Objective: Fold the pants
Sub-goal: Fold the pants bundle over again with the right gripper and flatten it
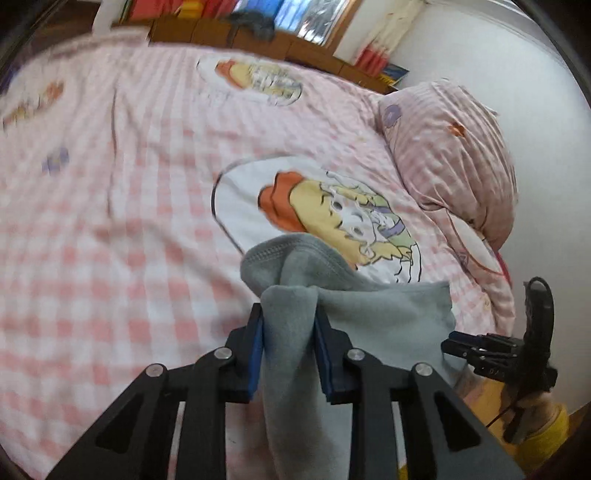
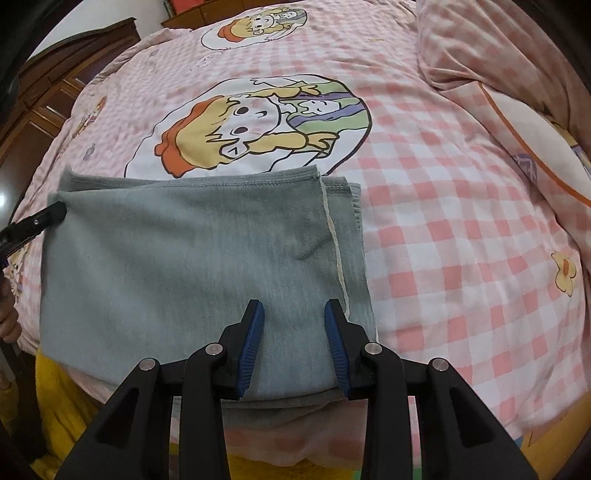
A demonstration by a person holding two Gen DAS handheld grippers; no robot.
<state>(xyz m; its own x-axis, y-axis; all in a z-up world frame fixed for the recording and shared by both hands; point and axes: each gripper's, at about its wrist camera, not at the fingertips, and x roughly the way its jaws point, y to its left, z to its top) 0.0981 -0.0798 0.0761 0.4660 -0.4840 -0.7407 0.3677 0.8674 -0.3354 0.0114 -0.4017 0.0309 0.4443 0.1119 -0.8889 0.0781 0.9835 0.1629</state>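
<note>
Left wrist view: left claw (image 1: pixel 290 334) clamped on pants (image 1: pixel 388 317).
Right claw (image 2: pixel 294 332): apart, over pants.
Progress: pants folded on bed (image 2: pixel 443 184); another fold likely remains.

This is a bedroom in a home. A bed (image 1: pixel 110 229) fills both views under a pink checked cover with cartoon prints, a matching pillow (image 1: pixel 450 155) lies at its edge by a white wall (image 1: pixel 517 55), and a dark wooden cabinet (image 2: pixel 48 77) and a cluttered wooden ledge (image 1: pixel 236 33) stand beyond the bed.
</note>
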